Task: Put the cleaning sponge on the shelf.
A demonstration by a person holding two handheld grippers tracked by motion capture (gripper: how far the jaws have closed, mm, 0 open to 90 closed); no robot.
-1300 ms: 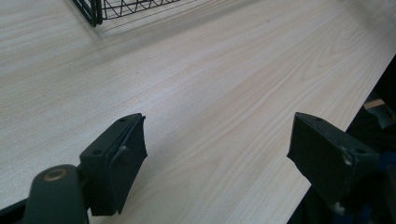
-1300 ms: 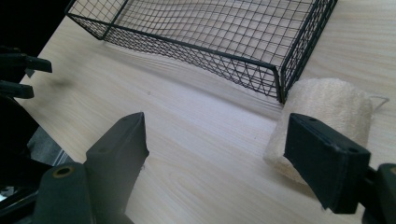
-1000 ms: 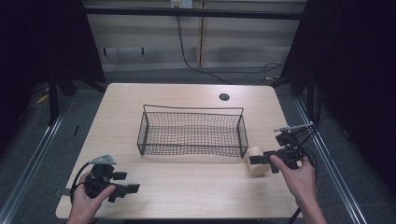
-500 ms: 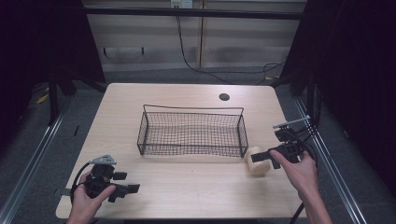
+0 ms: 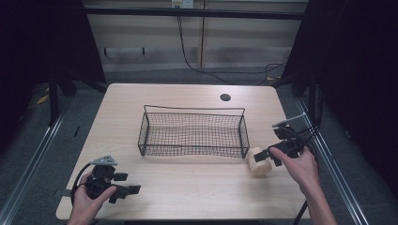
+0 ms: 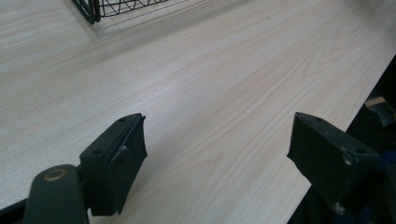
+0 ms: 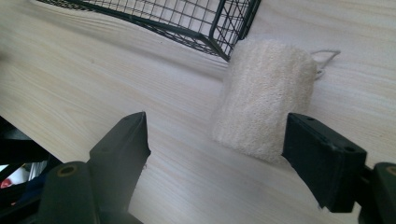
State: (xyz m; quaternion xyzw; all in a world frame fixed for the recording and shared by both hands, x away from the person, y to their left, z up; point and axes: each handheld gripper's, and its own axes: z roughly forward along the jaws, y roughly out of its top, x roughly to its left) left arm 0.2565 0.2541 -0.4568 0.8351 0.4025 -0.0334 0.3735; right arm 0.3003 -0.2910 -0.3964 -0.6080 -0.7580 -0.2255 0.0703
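A cream, rough-textured roll [image 5: 259, 161] [image 7: 264, 108] lies on the table just off the right end of the black wire basket [image 5: 193, 134] [image 7: 187, 21]. My right gripper [image 5: 274, 153] [image 7: 224, 144] is open, its jaws spread in front of the roll; the roll lies partly between them, closer to the right jaw, not clamped. Near the table's front left corner my left gripper [image 5: 126, 189] [image 6: 219, 154] rests open over bare wood, with nothing between its jaws.
The pale wooden table [image 5: 187, 183] has a round cable hole [image 5: 225, 97] at the back. A corner of the basket [image 6: 93, 9] is far ahead in the left gripper view. The table's edge [image 6: 336, 126] runs close by the left gripper's right jaw.
My right gripper has drawn back a little toward the front right, away from the roll. The roll, basket and left gripper stay where they were.
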